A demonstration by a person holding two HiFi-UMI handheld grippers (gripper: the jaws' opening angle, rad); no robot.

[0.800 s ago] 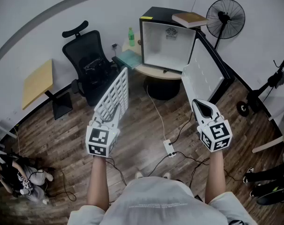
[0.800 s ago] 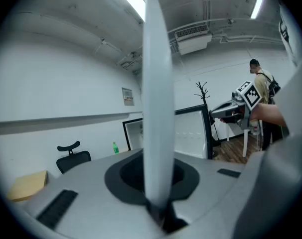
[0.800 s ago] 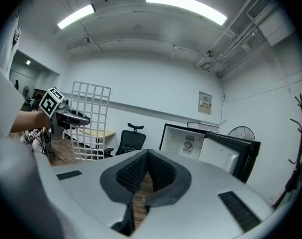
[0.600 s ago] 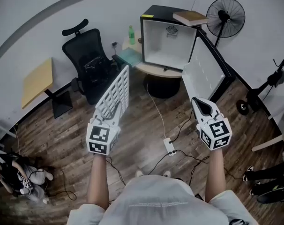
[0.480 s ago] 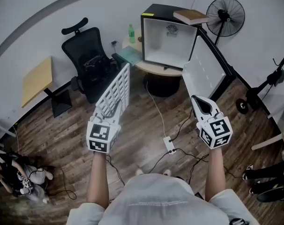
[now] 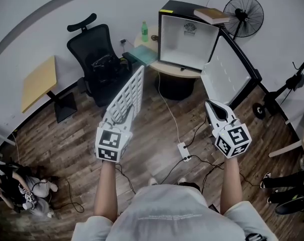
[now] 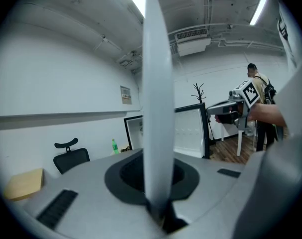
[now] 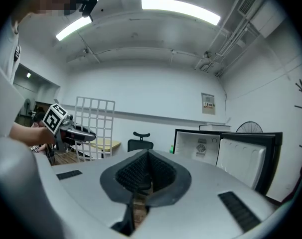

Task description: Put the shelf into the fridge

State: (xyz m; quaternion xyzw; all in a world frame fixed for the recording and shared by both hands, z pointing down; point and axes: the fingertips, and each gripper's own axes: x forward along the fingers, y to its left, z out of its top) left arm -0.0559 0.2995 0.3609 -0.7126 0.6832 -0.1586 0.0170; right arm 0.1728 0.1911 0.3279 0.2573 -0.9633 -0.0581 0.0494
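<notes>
While the carry step is in hand, the left gripper (image 6: 118, 118) pinches the lower edge of the white wire shelf (image 6: 129, 95) with its jaws pressed onto the grid. The shelf stands on edge, tilted up and away from the person. The right gripper (image 6: 215, 110) is level with the left one and well apart from it, jaws pressed together on nothing. Beyond both lies a power strip (image 6: 183, 152) on the wood floor (image 6: 157, 124). Farther off, the fridge (image 6: 188, 34) sits on a round table (image 6: 178, 73), its door (image 6: 228, 70) swung wide and its cavity bare. The shelf is not yet near the opening. By this judgement, the next move calls for closing the distance, turning the shelf flat, and lining its side edges up with the cavity walls. The free right gripper could steady the far edge.
</notes>
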